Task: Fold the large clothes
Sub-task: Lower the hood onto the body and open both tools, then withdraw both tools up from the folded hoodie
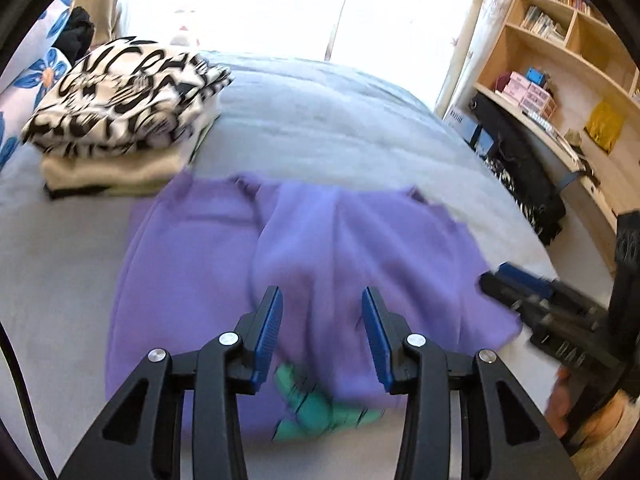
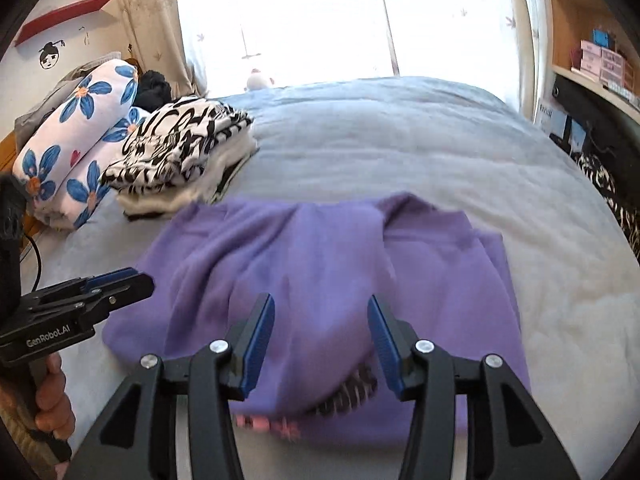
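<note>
A soft purple fleece sweatshirt (image 1: 304, 264) lies partly folded on the near part of a grey quilted bed (image 1: 340, 128), a bunched flap across its middle. The left gripper (image 1: 322, 308) and right gripper (image 2: 322, 314) are held above it, jaws spread, nothing pinched. The flap is best smoothed flat before the next fold. A folded black-and-white patterned stack (image 2: 180, 148) sits far left.

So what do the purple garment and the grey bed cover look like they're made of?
The purple garment looks like a soft, matte knit, maybe sweatshirt fleece: thick rounded folds, no sheen, a printed graphic near its front hem. The grey bed cover looks like plush or brushed fabric: fuzzy, slightly mottled and matte. Blur leaves both uncertain.
</note>
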`<state>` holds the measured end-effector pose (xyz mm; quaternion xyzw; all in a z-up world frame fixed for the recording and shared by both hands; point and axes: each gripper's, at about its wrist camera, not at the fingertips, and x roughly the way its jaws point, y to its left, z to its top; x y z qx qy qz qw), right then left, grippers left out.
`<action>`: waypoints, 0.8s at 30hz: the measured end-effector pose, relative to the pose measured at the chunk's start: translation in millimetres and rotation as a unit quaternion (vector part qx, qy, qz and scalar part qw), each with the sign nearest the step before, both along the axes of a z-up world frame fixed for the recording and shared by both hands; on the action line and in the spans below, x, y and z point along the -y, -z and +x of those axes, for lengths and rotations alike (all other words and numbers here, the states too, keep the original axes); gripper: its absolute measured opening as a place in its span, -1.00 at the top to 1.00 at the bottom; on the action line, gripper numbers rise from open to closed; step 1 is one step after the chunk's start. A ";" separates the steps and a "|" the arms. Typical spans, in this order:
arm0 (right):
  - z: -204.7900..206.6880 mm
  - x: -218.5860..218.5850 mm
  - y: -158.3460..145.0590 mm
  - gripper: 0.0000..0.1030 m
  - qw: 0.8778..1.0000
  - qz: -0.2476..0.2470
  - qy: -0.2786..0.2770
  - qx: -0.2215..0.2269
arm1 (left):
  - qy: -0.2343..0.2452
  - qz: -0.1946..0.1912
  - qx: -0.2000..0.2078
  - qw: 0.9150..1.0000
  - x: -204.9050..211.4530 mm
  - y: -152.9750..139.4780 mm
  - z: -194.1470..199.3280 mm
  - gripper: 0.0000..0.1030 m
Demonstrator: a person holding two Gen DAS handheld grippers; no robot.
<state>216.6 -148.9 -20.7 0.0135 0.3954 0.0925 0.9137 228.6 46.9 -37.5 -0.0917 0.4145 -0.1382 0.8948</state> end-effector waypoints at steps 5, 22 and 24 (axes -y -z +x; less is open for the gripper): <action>28.6 -4.6 41.5 0.06 0.999 0.007 0.011 -0.046 | 0.020 -0.021 -0.043 0.999 26.4 33.3 35.9 0.66; 25.2 -5.3 67.5 0.01 0.995 -0.036 0.002 -0.093 | 0.021 -0.003 -0.073 0.997 21.8 67.4 28.4 0.67; 18.5 -1.4 56.1 0.01 0.995 -0.016 0.004 -0.094 | 0.019 -0.008 -0.067 0.998 19.8 55.2 21.3 0.61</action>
